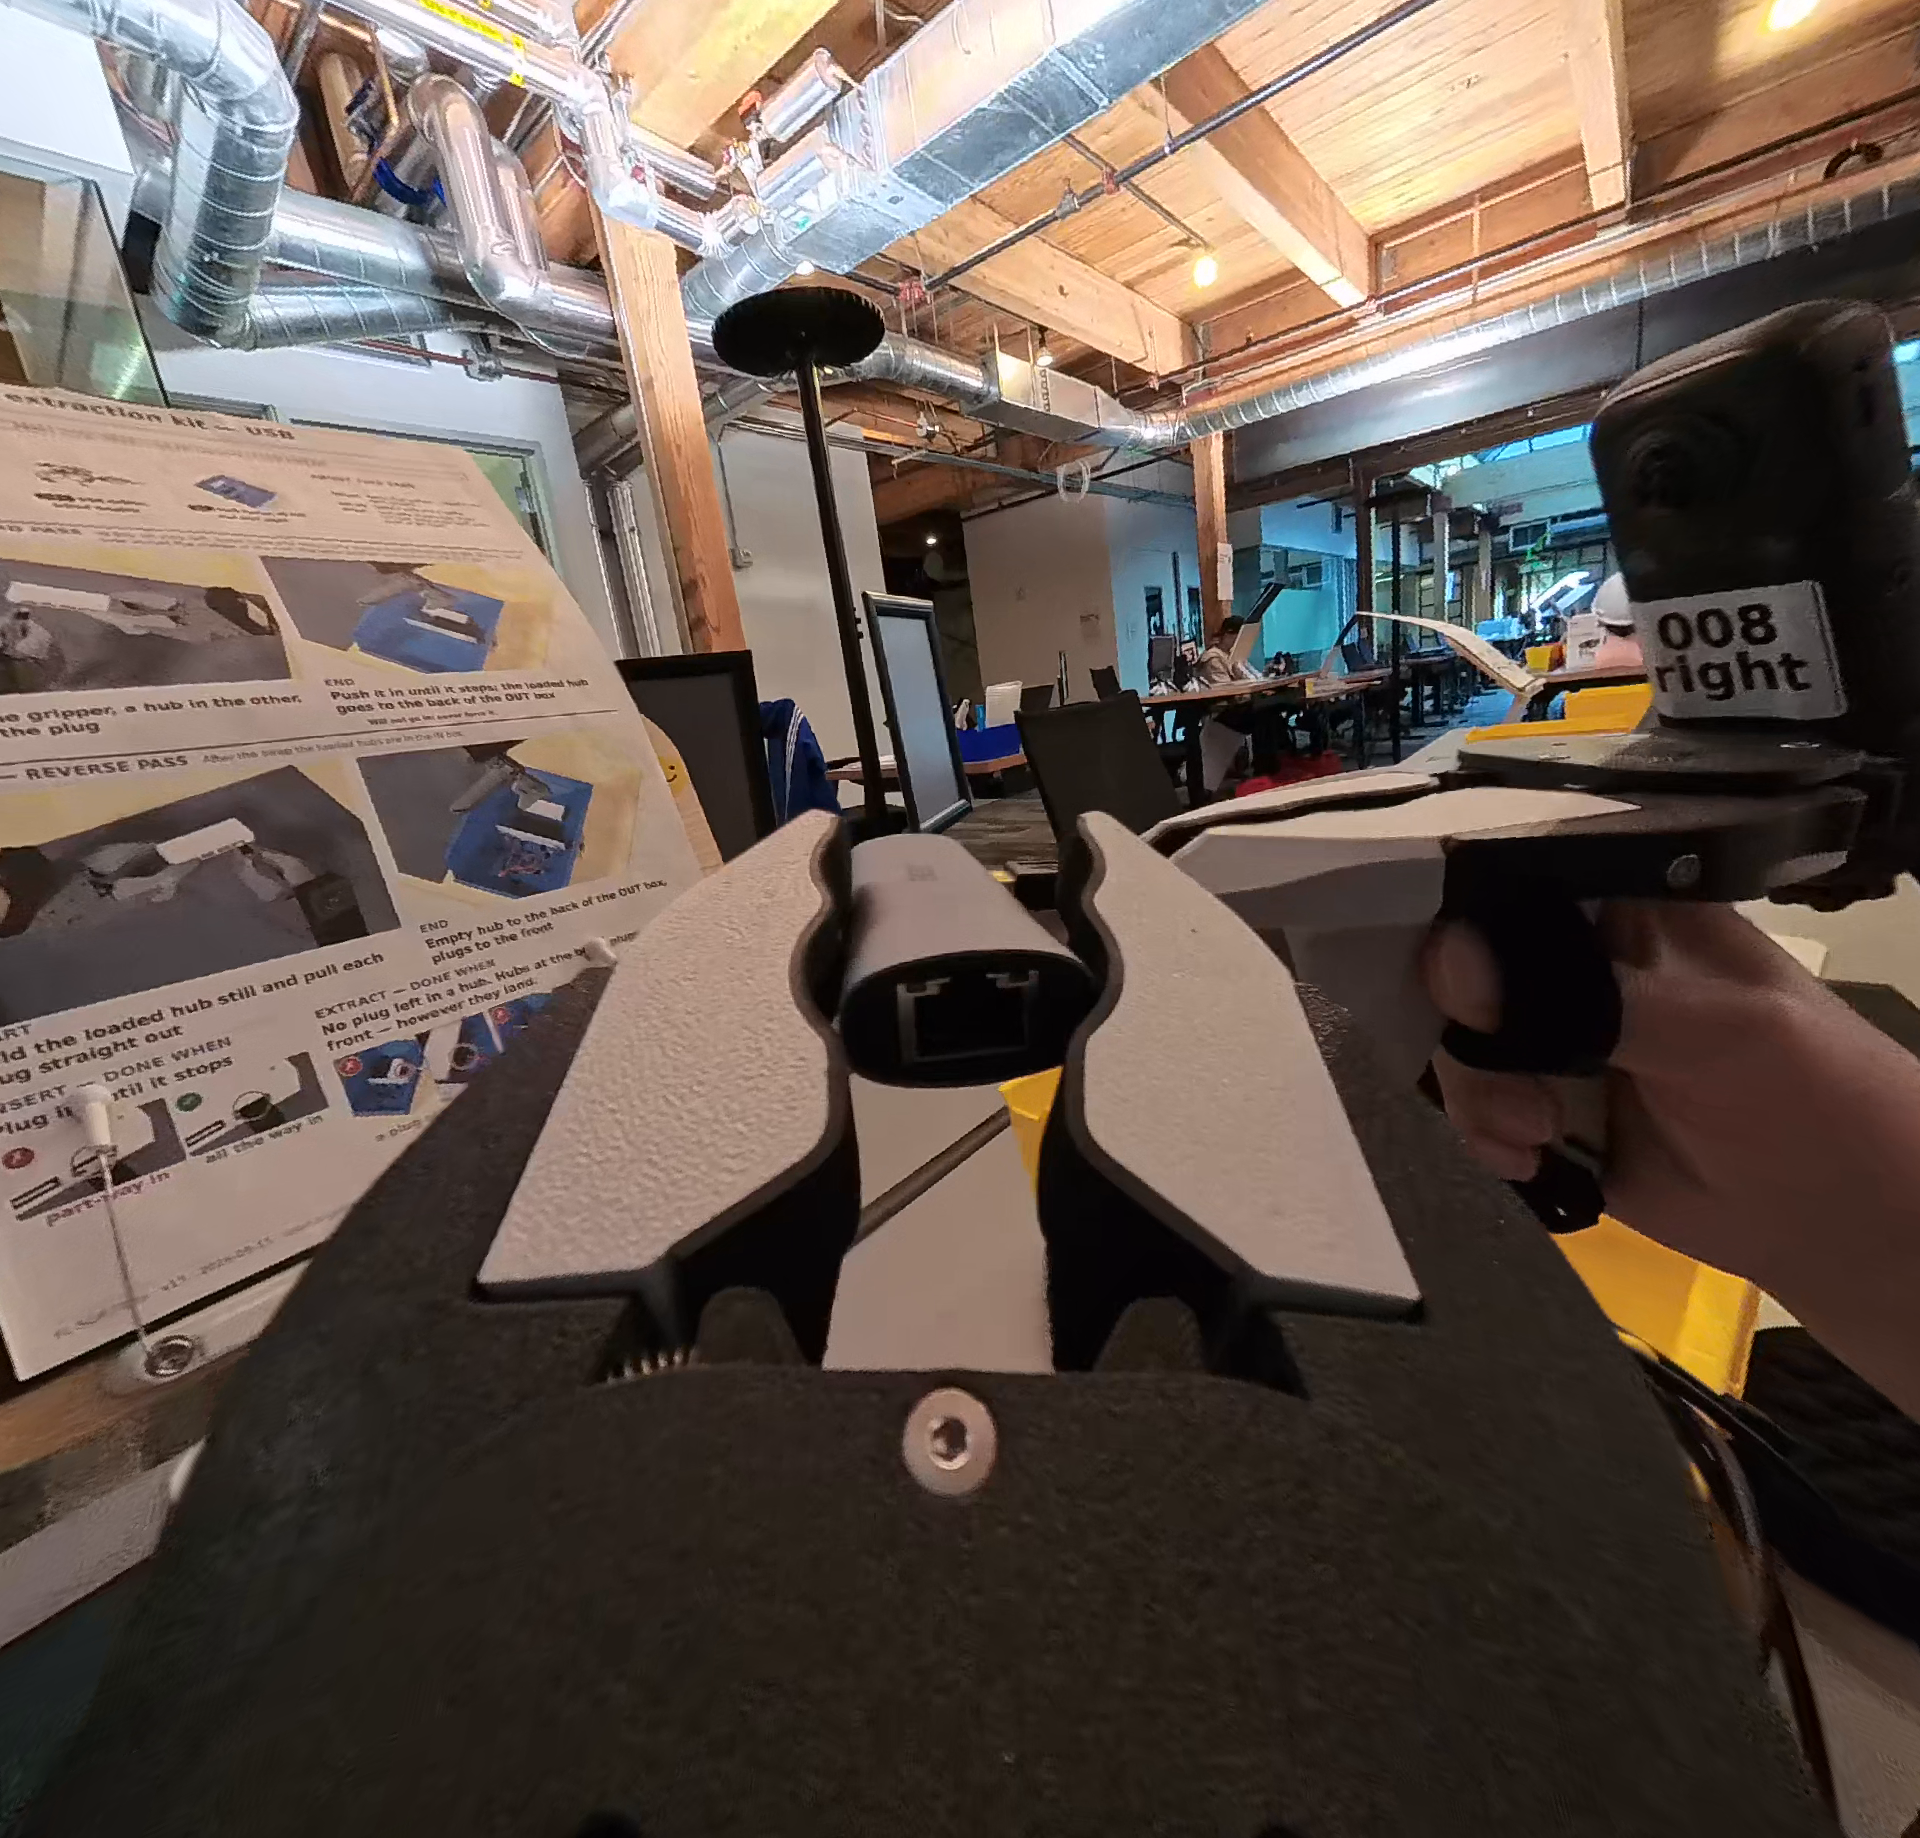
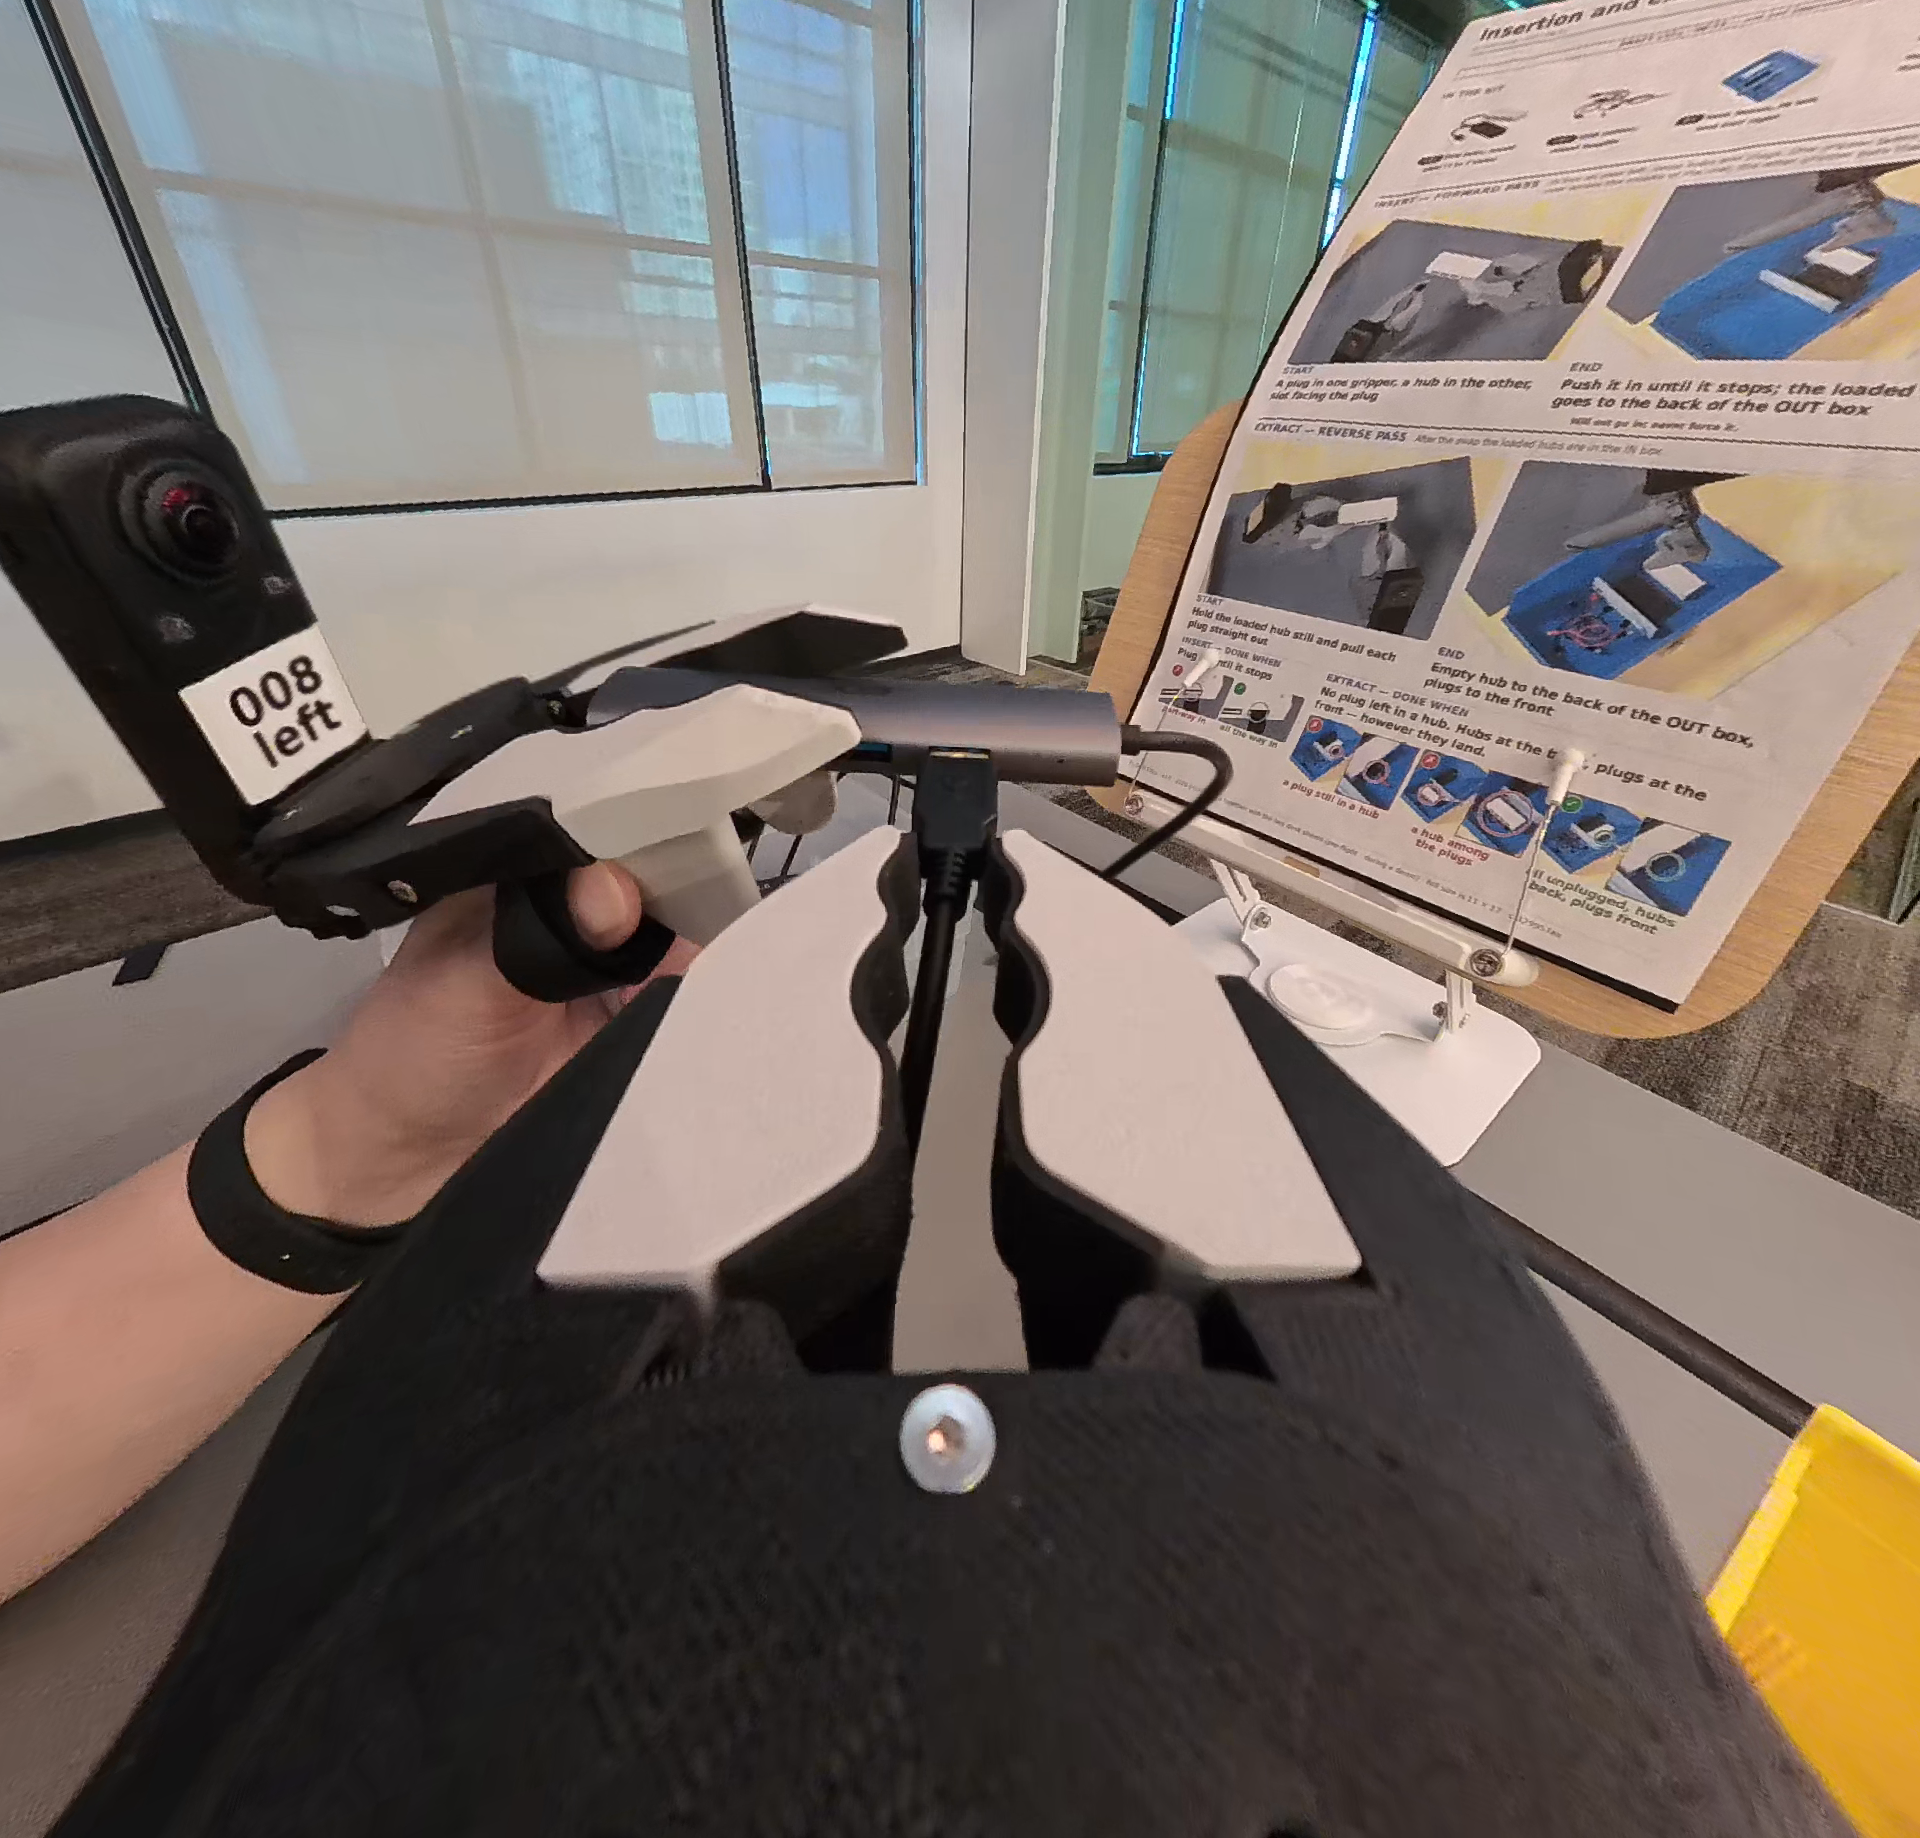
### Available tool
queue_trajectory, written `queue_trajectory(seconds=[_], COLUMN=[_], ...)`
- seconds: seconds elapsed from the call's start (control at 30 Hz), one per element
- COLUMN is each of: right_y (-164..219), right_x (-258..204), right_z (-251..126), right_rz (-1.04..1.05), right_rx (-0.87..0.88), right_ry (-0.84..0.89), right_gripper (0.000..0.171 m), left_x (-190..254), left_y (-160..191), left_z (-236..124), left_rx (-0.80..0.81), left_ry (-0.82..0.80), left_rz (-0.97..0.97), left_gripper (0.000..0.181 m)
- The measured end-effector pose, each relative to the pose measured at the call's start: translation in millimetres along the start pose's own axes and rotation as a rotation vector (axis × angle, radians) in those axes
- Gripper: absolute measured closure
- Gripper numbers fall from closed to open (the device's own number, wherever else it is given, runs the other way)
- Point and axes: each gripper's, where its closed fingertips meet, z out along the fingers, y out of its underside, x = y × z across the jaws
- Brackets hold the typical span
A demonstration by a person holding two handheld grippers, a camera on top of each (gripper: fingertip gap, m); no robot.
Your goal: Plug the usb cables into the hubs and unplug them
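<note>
In the left wrist view my left gripper (image 1: 956, 853) is shut on a grey USB hub (image 1: 961, 957), whose end port faces the camera. My right gripper (image 1: 1195, 843) comes in from the right, held by a hand. In the right wrist view my right gripper (image 2: 951, 843) is shut on a black USB plug (image 2: 951, 812). The plug's tip meets a port on the side of the hub (image 2: 987, 723). How deep it sits I cannot tell. Its black cable (image 2: 925, 999) runs back between my fingers. The left gripper (image 2: 862, 687) holds the hub level from the left.
An instruction sheet (image 2: 1558, 438) leans on a white stand (image 2: 1382, 1040) to the right; it also shows at the left of the left wrist view (image 1: 260, 801). The hub's own black lead (image 2: 1184, 791) hangs right. A yellow bin (image 2: 1829, 1622) sits low right on the grey table (image 2: 1662, 1217). One gripper's finger ends stand about 4 cm off the other's.
</note>
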Motion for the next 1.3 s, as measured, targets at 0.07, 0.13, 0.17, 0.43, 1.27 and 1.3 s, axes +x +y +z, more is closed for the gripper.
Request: queue_trajectory(seconds=[0.07, 0.13, 0.17, 0.43, 1.27, 1.3], right_y=[0.9, 1.9, 1.7, -2.7, -25.7, -24.2], right_x=[-0.8, -1.8, -2.1, -5.7, -25.4, -25.6], right_z=[0.8, 1.5, 1.6, 0.3, -18.9, -17.8], right_rz=[-0.01, -0.015, -0.014, -0.069, -0.219, -0.224], right_rx=[-0.006, -0.013, -0.01, 0.047, 0.318, 0.308], right_ry=[0.001, -0.005, -0.007, -0.008, -0.137, -0.141], right_gripper=[0.159, 0.159, 0.159, 0.16, 0.159, 0.159], left_x=[-0.2, -0.3, 0.1, 3.9, 28.9, 28.7], left_y=[-1.7, -1.8, -2.8, -7.7, -39.5, -39.0], left_z=[-0.7, -1.4, -1.9, -4.5, -16.2, -16.7], left_rx=[0.015, 0.01, 0.014, 0.014, 0.169, 0.163], left_ry=[0.002, 0.01, 0.014, 0.032, 0.113, 0.114], left_rz=[-0.008, -0.01, -0.009, 0.027, 0.119, 0.13], left_gripper=[0.143, 0.143, 0.143, 0.142, 0.142, 0.142])
